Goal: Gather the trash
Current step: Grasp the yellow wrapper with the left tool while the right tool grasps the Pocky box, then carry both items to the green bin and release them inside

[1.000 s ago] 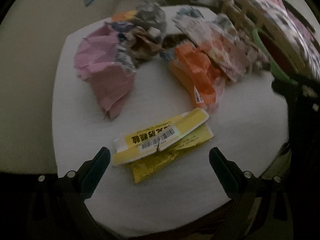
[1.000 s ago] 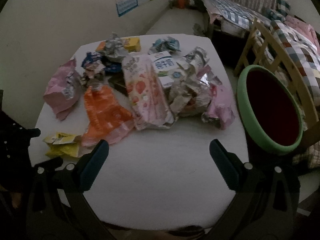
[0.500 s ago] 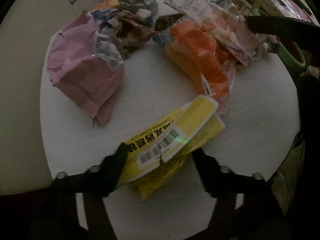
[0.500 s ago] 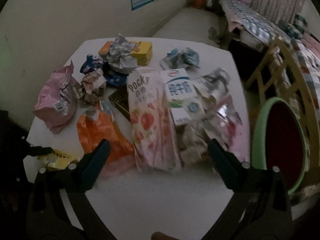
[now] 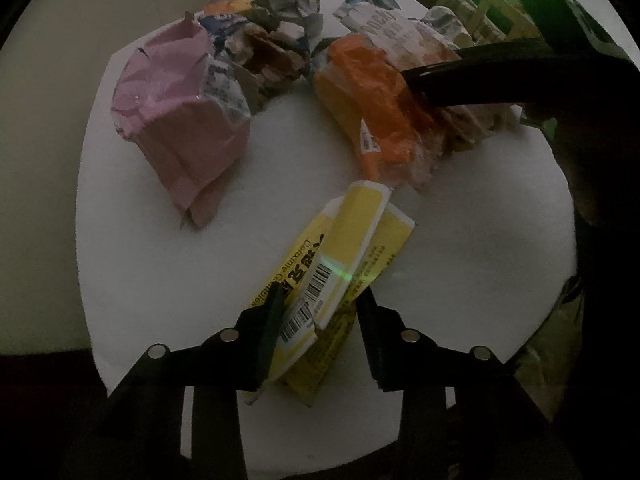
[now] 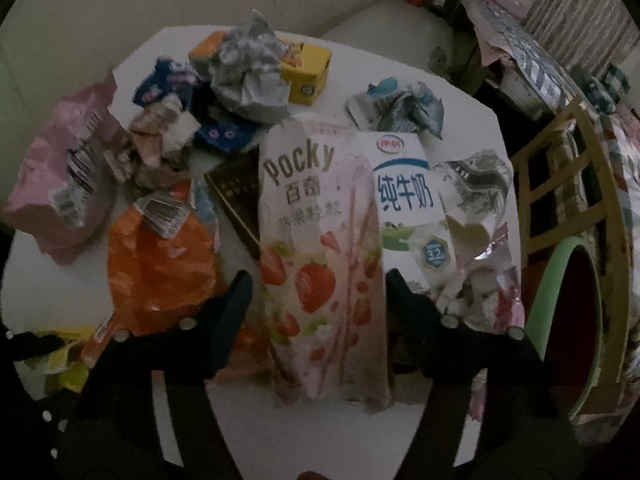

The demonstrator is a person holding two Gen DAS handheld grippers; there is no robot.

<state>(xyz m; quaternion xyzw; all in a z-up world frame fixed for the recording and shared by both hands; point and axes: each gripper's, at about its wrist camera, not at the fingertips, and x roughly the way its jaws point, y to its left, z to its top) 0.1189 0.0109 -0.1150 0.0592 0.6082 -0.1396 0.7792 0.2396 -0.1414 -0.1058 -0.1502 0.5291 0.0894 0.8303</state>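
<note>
The bench (image 5: 460, 248) is bare along its near edge and in a wide strip between the pink bag (image 5: 180, 120) and the orange wrapper (image 5: 372, 92); a claw could pass there. The far half is blocked by a dense heap: crumpled foil (image 6: 252, 76), a yellow carton (image 6: 308, 68), a milk carton (image 6: 408, 196) and the Pocky bag (image 6: 320, 252), lying touching or overlapping. The yellow packet (image 5: 340, 256) occupies the near centre of the bench. To the right of the bench, a green-rimmed bin (image 6: 576, 316) and a wooden chair (image 6: 560, 168) stand just beside its edge.
</note>
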